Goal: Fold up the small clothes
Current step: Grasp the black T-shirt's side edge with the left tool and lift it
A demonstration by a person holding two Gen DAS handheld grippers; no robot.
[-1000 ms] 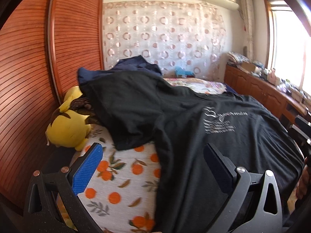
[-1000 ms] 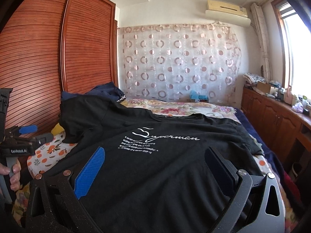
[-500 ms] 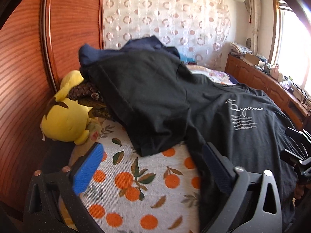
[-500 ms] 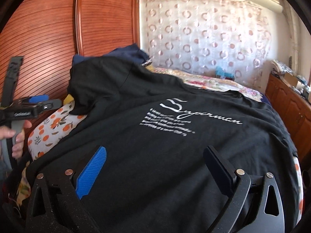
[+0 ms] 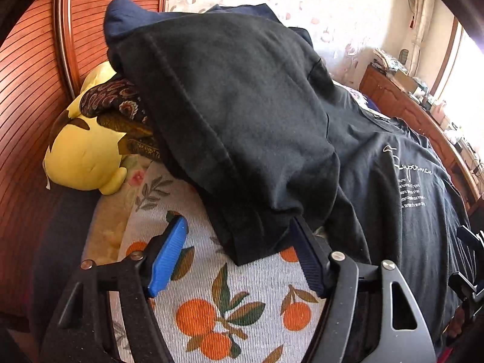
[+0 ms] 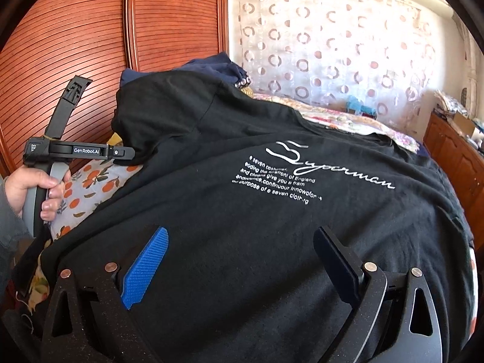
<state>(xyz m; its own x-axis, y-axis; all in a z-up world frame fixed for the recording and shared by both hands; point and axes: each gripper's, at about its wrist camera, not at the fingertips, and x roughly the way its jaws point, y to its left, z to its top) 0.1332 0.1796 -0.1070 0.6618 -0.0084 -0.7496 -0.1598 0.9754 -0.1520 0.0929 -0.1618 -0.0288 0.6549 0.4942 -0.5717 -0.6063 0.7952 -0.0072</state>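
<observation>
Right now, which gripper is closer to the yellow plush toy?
Left. The left gripper is open at the sleeve beside the toy; the right gripper hovers over the shirt's middle.

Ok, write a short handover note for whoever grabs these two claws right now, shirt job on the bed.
Left claw: open, empty, at the hem of the black T-shirt's sleeve, over the orange-print sheet.
Right claw: open, empty, low over the shirt's lower body.
Black T-shirt: spread print-up across the bed, the sleeve draped over a pile of clothes beside the yellow plush toy.
Done: shirt laid out; no fold visible.
Left: grip the sleeve, fold it in, then fold the body.
</observation>
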